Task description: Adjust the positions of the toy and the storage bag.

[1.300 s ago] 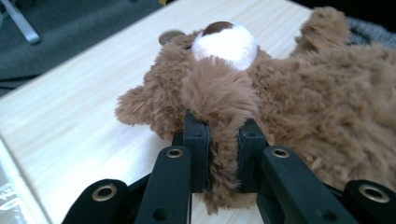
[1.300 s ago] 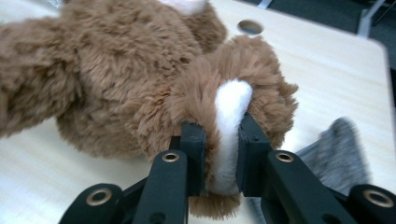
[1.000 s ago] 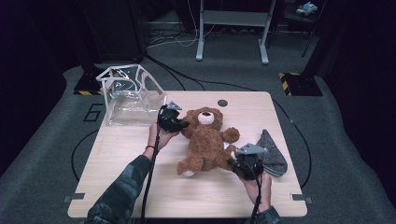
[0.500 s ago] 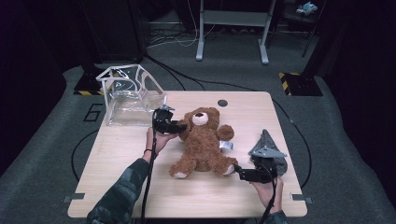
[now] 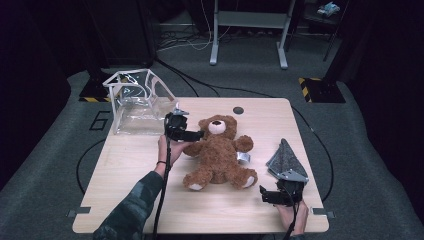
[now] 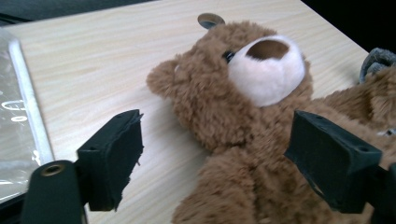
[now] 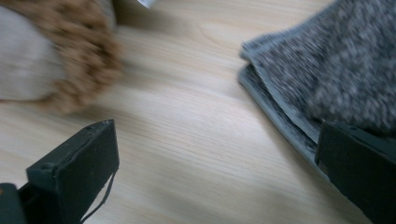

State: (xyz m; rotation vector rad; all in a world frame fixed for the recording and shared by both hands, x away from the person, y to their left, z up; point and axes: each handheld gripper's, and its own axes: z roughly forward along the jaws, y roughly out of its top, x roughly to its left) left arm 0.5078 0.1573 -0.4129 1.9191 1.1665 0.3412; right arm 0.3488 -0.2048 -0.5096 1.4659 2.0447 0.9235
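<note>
Item: brown teddy bear (image 5: 218,155), lying on its back mid-surface (image 5: 130,175), head toward the far edge. My left gripper (image 5: 192,135) sits at its shoulder; fingers (image 6: 112,156) have just been opening, apart, the bear's arm between them unpressed. My right gripper (image 5: 267,196) is near the front edge; fingers (image 7: 79,170) just opened, nothing between, beside grey folded cloth (image 5: 286,159). Clear bag (image 5: 135,102) far left.

On the table (image 5: 125,165), the teddy bear (image 5: 218,155) lies between the clear bag (image 5: 135,107) and folded cloth (image 5: 286,159).
</note>
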